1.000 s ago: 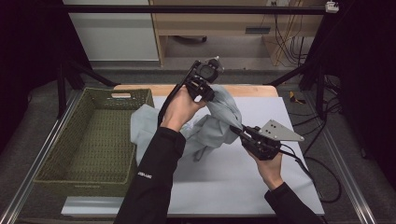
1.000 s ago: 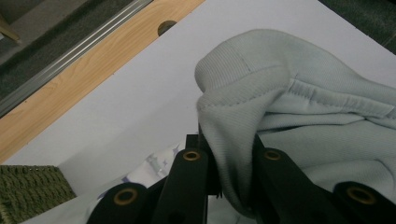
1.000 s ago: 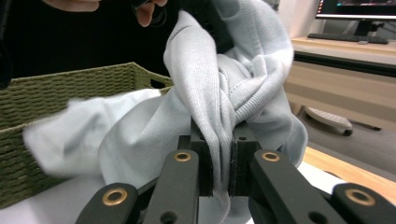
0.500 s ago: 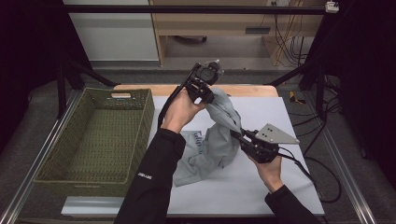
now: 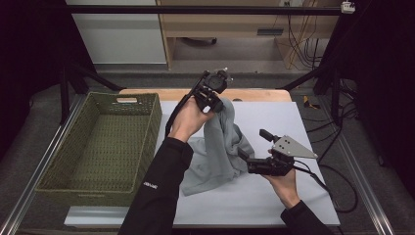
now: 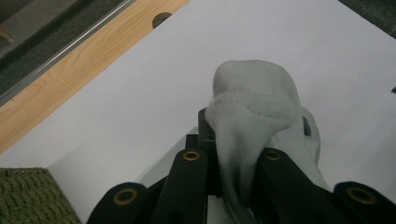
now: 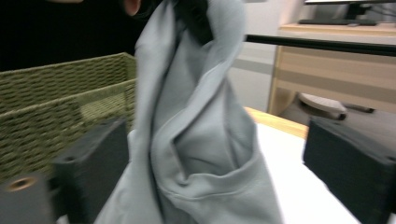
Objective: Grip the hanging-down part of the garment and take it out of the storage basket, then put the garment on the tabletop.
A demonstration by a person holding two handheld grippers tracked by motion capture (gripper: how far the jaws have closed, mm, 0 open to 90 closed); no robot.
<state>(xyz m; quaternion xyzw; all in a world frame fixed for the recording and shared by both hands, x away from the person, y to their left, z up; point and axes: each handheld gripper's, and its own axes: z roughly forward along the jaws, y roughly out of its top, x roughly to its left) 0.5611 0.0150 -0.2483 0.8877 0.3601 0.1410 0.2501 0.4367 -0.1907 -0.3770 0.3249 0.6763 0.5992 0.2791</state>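
A grey garment (image 5: 218, 147) hangs from my left gripper (image 5: 215, 100), which is raised over the back of the table, and its lower part lies crumpled on the white table top (image 5: 298, 122). In the left gripper view the jaws of the left gripper (image 6: 231, 154) are shut on a bunched fold of the garment (image 6: 252, 102). My right gripper (image 5: 243, 159) sits low at the garment's right edge, pointing left. Its jaws have just been opening. In the right gripper view they stand wide apart, and the garment (image 7: 196, 130) hangs loose between them with nothing pressing on it.
A green woven basket (image 5: 152, 122) stands on the left of the table, and its wall (image 7: 56, 102) is close behind the garment. A wooden strip (image 5: 259, 94) runs along the table's far edge. Cables trail off the right side.
The right gripper's jaws have opened and let go of the garment. The cloth, earlier stretched between both grippers, now hangs from the left gripper alone and sags onto the table.
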